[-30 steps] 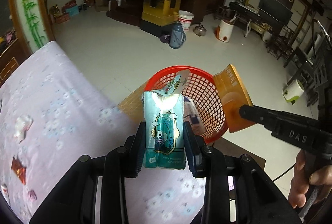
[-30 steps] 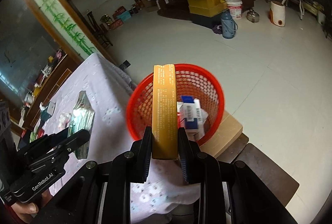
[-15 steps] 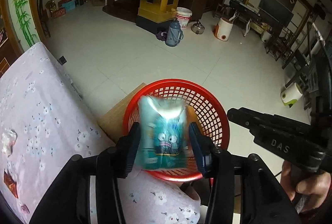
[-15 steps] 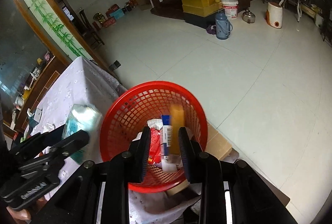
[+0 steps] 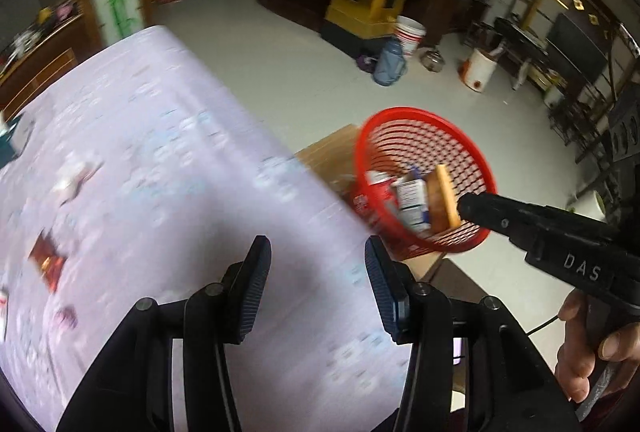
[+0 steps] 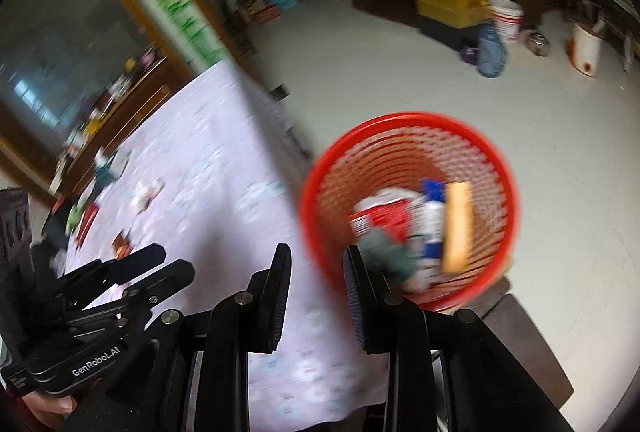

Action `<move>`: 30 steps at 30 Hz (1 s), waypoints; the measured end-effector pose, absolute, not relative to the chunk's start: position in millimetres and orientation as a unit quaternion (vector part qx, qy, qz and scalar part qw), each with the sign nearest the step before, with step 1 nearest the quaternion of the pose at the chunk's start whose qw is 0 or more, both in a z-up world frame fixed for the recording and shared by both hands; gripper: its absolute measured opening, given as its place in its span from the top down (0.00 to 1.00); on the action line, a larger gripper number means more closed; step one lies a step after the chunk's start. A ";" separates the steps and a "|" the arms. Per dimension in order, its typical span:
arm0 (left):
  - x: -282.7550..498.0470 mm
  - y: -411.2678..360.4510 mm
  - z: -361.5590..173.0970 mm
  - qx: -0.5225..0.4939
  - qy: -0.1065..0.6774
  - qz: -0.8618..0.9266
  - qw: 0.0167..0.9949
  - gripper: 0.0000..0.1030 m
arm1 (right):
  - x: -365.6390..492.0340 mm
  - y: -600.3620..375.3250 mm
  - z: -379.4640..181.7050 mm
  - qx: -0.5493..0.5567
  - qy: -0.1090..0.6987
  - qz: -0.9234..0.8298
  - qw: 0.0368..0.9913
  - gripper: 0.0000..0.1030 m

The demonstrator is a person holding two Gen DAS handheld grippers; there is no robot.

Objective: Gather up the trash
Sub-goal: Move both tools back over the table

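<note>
Hanging over the cloth-covered table (image 5: 168, 159), the left gripper (image 5: 318, 286) had its jaws spread wide with nothing between them, and only blurred pale floral fabric showed in the gap at lower centre of the left wrist view. In the right wrist view the right gripper (image 6: 316, 288) likewise stood parted and empty at bottom centre, its right finger overlapping the near rim of the red mesh basket (image 6: 496, 159).

That basket sat at right of centre in both views, off the table's edge and resting on a wooden stool or low stand (image 6: 520, 344) on the pale tiled floor. Inside it lay the collected trash: an orange-yellow flat box (image 6: 456, 228) leaning on its edge toward the right side, a blue-and-white carton (image 6: 432, 220) just beside it, a red-and-white packet (image 6: 380, 216) to the left, and a teal pack (image 6: 386, 252) near the lower rim, all smeared by motion blur.

More litter remained on the table toward the left of the frames: a red wrapper (image 5: 46, 258) and a crumpled white piece (image 6: 146, 191); the smaller bits were too blurred to tell.

In the left wrist view the right tool's black body crossed the lower right, a hand (image 5: 592, 348) wrapped around its handle.
</note>
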State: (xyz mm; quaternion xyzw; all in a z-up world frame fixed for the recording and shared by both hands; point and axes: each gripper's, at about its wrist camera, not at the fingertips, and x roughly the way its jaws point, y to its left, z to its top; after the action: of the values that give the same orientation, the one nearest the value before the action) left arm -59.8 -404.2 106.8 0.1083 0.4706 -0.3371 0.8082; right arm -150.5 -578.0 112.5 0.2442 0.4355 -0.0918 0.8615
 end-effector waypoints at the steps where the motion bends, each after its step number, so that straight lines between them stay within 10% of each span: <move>1: -59.5 -394.9 106.3 0.106 0.470 -0.330 0.812 0.54 | -145.9 -568.2 110.9 0.240 0.440 -0.082 0.861 0.72; 18: -9.3 -166.2 60.0 -0.003 0.521 -0.138 0.842 0.54 | -108.0 -431.7 100.3 0.163 0.489 0.010 0.857 0.67; 30: 34.2 -173.1 18.8 0.018 0.541 -0.129 0.831 0.68 | -118.4 -438.7 99.8 0.157 0.494 -0.024 0.855 0.67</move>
State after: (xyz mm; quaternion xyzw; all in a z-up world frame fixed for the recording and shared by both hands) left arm 34.2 -173.1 18.8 0.0184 0.5406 -0.1288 0.8312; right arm -118.4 -438.7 99.8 0.1569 0.4944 -0.0236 0.8547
